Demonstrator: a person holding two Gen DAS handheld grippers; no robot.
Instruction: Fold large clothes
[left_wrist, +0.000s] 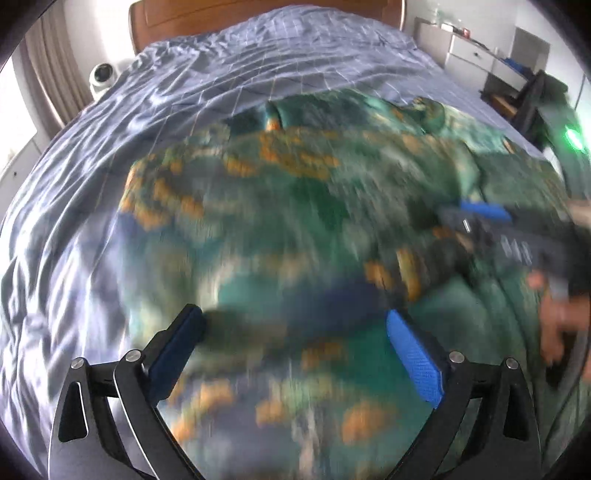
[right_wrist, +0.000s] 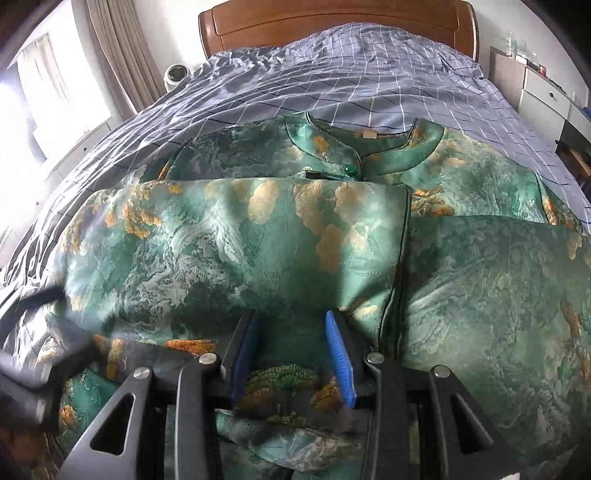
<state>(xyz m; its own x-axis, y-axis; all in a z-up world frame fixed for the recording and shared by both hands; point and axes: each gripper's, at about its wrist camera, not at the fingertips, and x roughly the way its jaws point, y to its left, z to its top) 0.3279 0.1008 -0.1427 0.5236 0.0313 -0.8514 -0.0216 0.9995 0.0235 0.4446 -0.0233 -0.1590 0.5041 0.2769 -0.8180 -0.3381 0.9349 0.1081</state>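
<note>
Nearest the right wrist camera, the right gripper (right_wrist: 290, 350) pinches a raised fold of the green garment (right_wrist: 229, 251) between its blue pads, the cloth bunched up in the narrow gap. The left gripper (left_wrist: 295, 332) hangs over the same garment with its jaws spread wide and nothing between them; its view is heavily smeared, so exactly which part of the cloth lies under it cannot be told. The main risk, as a judgement, is that the slippery-looking fabric slides out of the single pinch, or that the folded panel drags askew if the left gripper grabs in haste and catches more than one layer. The garment is a large satin-like robe or dress in green, printed with pale landscape patterns and orange-gold clumps, edged in dark piping. It lies across the near half of the bed (right_wrist: 369, 99), one panel already turned over the middle, its stand-up collar (right_wrist: 351, 147) pointing toward the wooden headboard (right_wrist: 332, 22). Beyond it the checked blue bedcover is rumpled and otherwise bare.
</note>
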